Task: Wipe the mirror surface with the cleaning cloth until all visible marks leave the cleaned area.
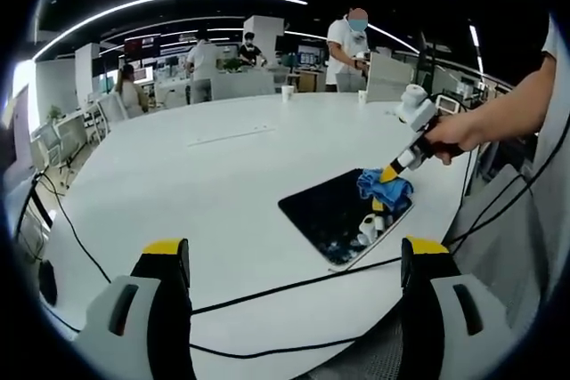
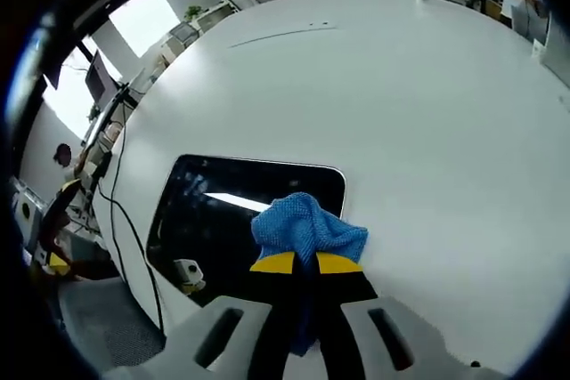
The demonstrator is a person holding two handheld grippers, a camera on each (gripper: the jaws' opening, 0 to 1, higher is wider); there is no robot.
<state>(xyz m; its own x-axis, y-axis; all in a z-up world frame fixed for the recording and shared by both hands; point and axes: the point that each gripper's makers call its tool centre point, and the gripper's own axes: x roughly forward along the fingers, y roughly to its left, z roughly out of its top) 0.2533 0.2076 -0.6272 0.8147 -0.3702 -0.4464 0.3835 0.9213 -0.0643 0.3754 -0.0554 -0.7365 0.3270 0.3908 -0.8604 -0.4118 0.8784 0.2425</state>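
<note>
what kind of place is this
Most likely an open-plan office: a large white table with a paper cup on it, desks and people standing behind, and strip lights overhead. The right gripper presses a blue cloth on a mirror.

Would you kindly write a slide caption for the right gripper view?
Right hand-held gripper presses a blue cleaning cloth onto the mirror lying flat on a white table.

We saw the mirror (image 2: 233,211), a dark rectangle with rounded corners, lying flat on the white table near its edge. The cloth (image 2: 307,230) was blue and bunched up (pinched between yellow-tipped jaws), and it pressed on the glass at one corner. The glass reflected ceiling lights; we could not make out marks.
</note>
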